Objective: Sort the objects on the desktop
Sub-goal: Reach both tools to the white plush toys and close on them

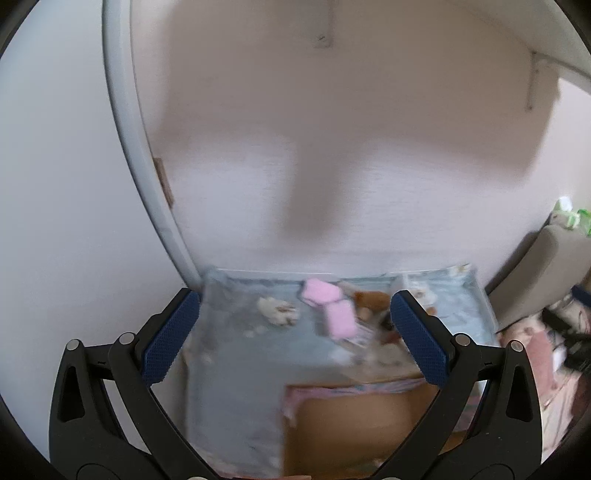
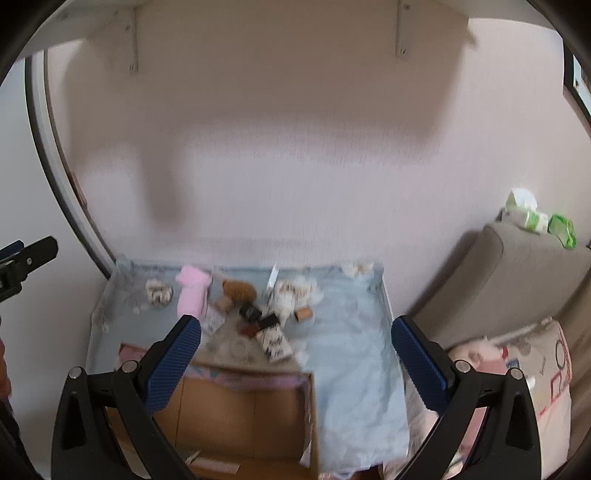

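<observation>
A small desk with a light blue cover [image 2: 351, 354] stands against a pink wall. Along its far side lie a pink plush item [image 2: 192, 291], a brown fuzzy item [image 2: 238, 290], a white-brown scrunchie [image 2: 159, 291], small dark cosmetics [image 2: 255, 317] and a patterned little box [image 2: 275, 345]. An open cardboard box [image 2: 236, 417] sits at the near side. My right gripper [image 2: 295, 365] is open and empty above the box. My left gripper [image 1: 295, 339] is open and empty, high over the desk; the pink item [image 1: 328, 302] shows blurred there. The left gripper also shows at the right view's left edge [image 2: 26, 258].
A grey sofa [image 2: 517, 280] with green packets [image 2: 539, 218] on top stands right of the desk. A printed cushion [image 2: 532, 373] lies beside it. A white door frame [image 2: 55, 166] is on the left. A shelf with brackets [image 2: 258, 22] hangs above.
</observation>
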Available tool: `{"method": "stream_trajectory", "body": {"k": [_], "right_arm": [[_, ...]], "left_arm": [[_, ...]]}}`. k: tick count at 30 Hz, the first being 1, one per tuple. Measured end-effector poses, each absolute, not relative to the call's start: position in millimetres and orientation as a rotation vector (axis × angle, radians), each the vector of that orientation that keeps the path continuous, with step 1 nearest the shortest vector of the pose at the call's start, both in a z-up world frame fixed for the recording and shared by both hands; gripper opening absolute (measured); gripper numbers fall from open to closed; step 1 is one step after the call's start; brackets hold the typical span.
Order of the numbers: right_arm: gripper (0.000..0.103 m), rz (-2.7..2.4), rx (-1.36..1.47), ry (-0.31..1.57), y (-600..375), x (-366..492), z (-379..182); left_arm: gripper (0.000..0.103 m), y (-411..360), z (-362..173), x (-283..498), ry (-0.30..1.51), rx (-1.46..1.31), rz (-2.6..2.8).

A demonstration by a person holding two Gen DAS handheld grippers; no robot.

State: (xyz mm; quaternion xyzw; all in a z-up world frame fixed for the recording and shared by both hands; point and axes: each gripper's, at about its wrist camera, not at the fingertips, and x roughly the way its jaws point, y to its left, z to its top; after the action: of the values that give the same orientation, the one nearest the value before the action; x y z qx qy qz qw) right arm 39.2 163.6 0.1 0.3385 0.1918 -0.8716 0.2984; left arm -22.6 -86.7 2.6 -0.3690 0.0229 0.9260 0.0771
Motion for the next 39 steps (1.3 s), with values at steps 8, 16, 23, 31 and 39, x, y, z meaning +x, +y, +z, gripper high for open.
{"method": "stream_trajectory", "body": {"k": [8,16,23,31,39], "right_arm": [[0.103,-2.236,0.891,0.531,149.1,-13.2,-18.8],[0.103,-2.037,0.977,0.64,112.0,-76.1,-102.9],[0.103,-1.898,1.145,0.682,72.5,-129.8,-195.2],[0.088,-1.832,1.199,0.791,34.6,-144.0,-253.1],[0.034,-1.764,1.226,0.83,25.6,-135.0,-271.4]], "left_arm": [[0.103,-111.1,-86.8,-101.4,0.108,-1.36,2.579],[0.103,-95.4,-197.0,-154.6,0.247,-1.408,2.4],[0.102,-89.2,-254.6,-185.0,0.318,-1.417,2.333],[0.08,-90.4,-276.4,-197.1,0.272,-1.407,2.263],[0.041,-99.1,-275.6,-196.5,0.213,-1.415,2.192]]}}
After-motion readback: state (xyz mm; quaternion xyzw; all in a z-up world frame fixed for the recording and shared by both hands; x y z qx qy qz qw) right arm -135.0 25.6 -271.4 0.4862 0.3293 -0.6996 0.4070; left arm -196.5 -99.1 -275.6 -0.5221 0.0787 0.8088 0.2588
